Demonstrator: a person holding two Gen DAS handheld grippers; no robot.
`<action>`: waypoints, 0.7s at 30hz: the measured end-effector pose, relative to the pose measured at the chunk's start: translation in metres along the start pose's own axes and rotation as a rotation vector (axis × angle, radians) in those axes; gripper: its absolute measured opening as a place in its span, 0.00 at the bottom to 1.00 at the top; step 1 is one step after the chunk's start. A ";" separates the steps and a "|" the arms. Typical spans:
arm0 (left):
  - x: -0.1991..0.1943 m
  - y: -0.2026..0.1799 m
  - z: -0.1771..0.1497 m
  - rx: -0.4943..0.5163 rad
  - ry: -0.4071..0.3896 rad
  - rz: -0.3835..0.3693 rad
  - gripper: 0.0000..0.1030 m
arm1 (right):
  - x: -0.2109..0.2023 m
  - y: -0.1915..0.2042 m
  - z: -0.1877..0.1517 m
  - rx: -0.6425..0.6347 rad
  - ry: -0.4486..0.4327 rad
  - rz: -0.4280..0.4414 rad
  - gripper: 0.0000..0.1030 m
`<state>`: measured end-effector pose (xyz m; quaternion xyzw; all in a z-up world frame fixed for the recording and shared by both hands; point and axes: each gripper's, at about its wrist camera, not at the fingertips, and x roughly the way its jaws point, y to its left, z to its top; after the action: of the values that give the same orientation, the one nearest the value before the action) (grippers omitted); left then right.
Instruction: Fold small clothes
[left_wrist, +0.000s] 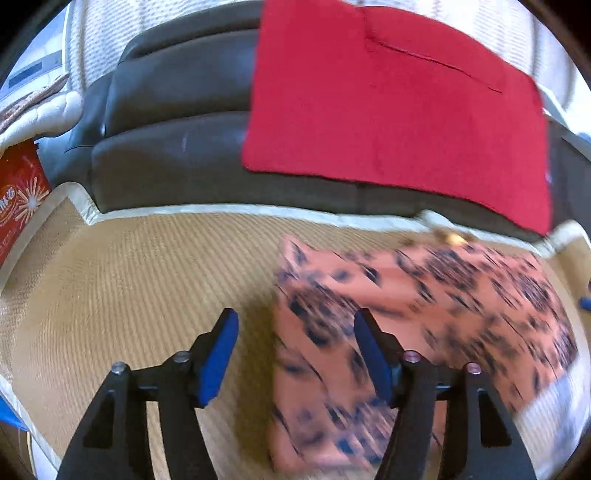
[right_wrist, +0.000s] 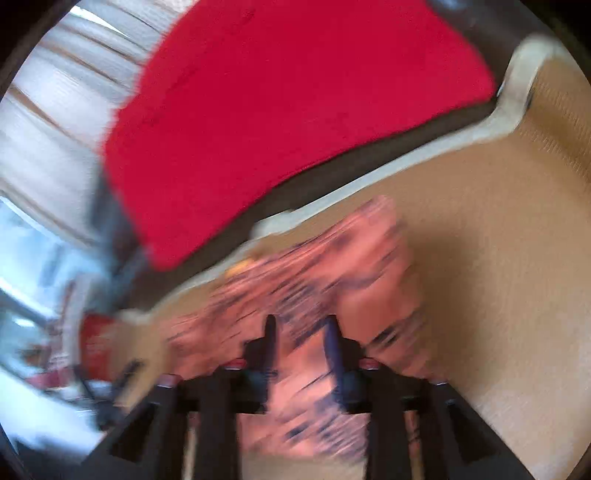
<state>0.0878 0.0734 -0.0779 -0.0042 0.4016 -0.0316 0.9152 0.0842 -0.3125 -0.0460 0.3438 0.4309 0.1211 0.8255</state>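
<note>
The garment, salmon with dark print, lies partly folded on the woven mat; its long axis runs left to right in the left view. It sits ahead and right of the left gripper, whose jaws stand wide apart, empty. The right gripper is directly over it and nearer; jaws part-open, grip unclear through blur. A red cloth drapes the dark sofa beyond.

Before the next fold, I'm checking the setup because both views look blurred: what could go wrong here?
1. The left gripper is open at the edge of the patterned cloth; closing now may catch only one layer.
2. The right gripper, open over the cloth, looks mid-motion; a grab could bunch it.
3. The red cloth hangs close behind and could snag.
</note>
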 end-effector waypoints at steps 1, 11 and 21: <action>-0.006 -0.009 -0.012 0.011 0.006 -0.031 0.70 | 0.002 0.000 -0.011 0.017 0.023 0.055 0.96; 0.024 0.011 -0.074 -0.019 0.218 0.097 0.71 | -0.044 -0.081 -0.070 0.292 -0.171 -0.094 0.82; -0.010 -0.021 -0.041 -0.050 0.111 -0.020 0.71 | -0.023 -0.100 -0.119 0.519 -0.145 0.130 0.92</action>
<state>0.0493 0.0541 -0.0975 -0.0293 0.4523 -0.0310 0.8908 -0.0341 -0.3422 -0.1457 0.5787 0.3641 0.0345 0.7290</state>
